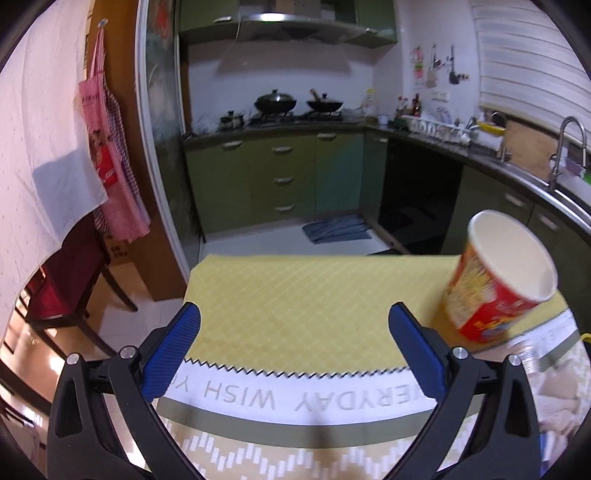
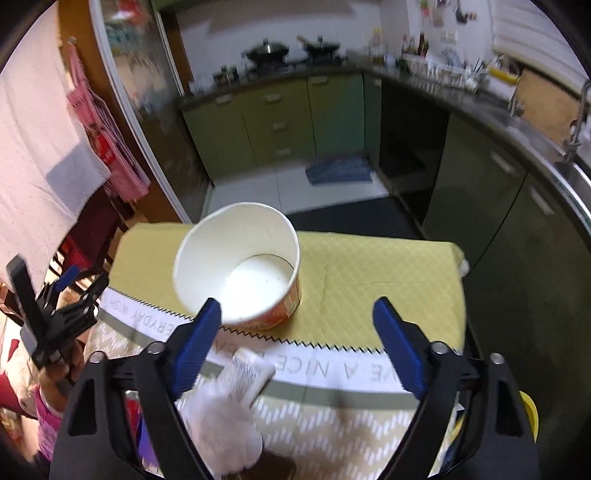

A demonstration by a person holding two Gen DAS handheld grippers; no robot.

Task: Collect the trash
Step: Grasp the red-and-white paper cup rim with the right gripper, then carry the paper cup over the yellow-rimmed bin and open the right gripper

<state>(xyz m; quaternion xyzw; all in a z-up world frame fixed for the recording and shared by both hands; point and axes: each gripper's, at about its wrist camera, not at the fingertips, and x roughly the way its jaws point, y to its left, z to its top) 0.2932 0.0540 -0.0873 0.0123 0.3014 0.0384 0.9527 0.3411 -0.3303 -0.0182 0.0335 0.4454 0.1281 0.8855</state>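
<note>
Ahead of right gripper point(image 2: 295, 314) jaws, clear: noodle cup point(image 2: 236, 266) upright.

Indoor light, fairly bright w/ warm cast. Strip lamp under the range hood point(image 1: 291, 16) glows at top centre of left wrist view. Dark fisheye vignette in all corners; straight lines bow hard near edges. Left view mostly sharp, but the paper cup point(image 1: 498, 277) at right is motion-smeared. Right view soft all over, background streaked. White crumpled item point(image 2: 225, 432) at bottom centre is blown out & blurry.
</note>
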